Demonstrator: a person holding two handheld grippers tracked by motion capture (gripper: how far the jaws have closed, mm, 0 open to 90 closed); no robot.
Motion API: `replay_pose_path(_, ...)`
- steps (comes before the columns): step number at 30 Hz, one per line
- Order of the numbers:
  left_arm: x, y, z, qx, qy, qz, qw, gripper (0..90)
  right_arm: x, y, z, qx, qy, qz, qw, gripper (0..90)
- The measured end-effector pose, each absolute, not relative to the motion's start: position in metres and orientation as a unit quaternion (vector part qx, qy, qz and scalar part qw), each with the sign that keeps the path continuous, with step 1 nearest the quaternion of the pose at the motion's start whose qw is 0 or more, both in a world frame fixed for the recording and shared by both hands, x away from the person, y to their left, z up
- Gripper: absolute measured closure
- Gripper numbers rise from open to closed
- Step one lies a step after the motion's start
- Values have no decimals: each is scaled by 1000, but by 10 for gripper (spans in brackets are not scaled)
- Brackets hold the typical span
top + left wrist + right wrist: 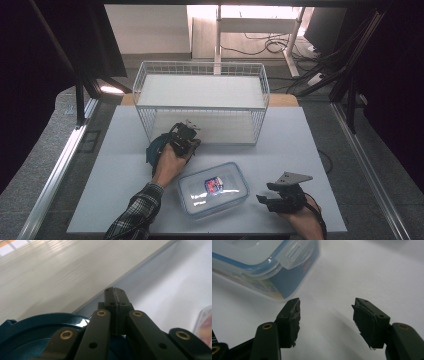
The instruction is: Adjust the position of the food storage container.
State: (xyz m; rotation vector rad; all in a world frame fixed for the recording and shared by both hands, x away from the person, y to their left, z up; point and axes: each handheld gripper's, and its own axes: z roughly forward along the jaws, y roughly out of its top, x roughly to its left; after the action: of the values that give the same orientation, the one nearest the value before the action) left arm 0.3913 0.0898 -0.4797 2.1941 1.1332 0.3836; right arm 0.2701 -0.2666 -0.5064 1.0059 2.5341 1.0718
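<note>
- Nearest, at the lower right of the high view: right gripper [268,194], black, topped by a grey three-cornered plate, held in a hand at the surface's near edge, aimed left toward the box.
- Fingers [291,315] spread wide in the right gripper view, nothing between them, only bare white surface [362,272] under the gap.
- Just ahead of the left finger there: clear rectangular plastic food box with a blue-rimmed snap lid [262,265], one corner and a closed lid clasp close by, not touched.
- Same box [213,188] in the high view: flat on the pale grey-white surface [120,165], near the front edge, between the two grippers, a red-and-blue label showing through the lid, long side slightly skewed to the surface's edge.
- Left of the box: a forearm in a plaid sleeve [135,215], reaching forward from the bottom edge.
- Farther on: left gripper [188,134], black with a dark blue round body, just beyond the box's far left corner and right at the front of the basket.
- Fingers [115,298] pressed flat together in the left gripper view, no gap and nothing seen between them, tips pointing at the front edge of a white board.
- Beyond: white wire basket [200,67], rectangular, standing at the far middle of the surface, a white board lying across its top and another white panel low inside.
- Farthest: floor with dark cables and white furniture legs, well behind the surface.
</note>
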Motion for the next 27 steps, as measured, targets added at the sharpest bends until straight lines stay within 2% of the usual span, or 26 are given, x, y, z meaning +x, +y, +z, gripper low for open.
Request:
replay_pose_path(4,383,110,-479,819,435,131,351,900,270,-268,-507,344,860,362,105,386)
replay_pose_path(10,377,119,-479,819,436,147,342,900,269,-267,-508,346,862,356,105,383)
replay_pose_path(13,378,123,-477,812,452,127,345,900,269,-267,-509,347,862,356,102,382)
replay_pose_path(16,382,110,-483,829,449,91,319,900,271,-267,-510,349,862,355,98,381)
replay_pose_path(17,382,100,-483,845,438,130,279,900,272,-265,-511,345,865,352,97,380)
replay_pose_path(20,383,100,-482,845,438,137,274,900,271,-263,-510,343,866,350,99,378)
replay_pose_path(22,379,102,-483,843,444,172,252,900,270,-264,-510,341,865,353,101,377)
replay_pose_path(27,377,125,-484,830,461,146,279,900,271,-269,-509,348,861,357,99,377)
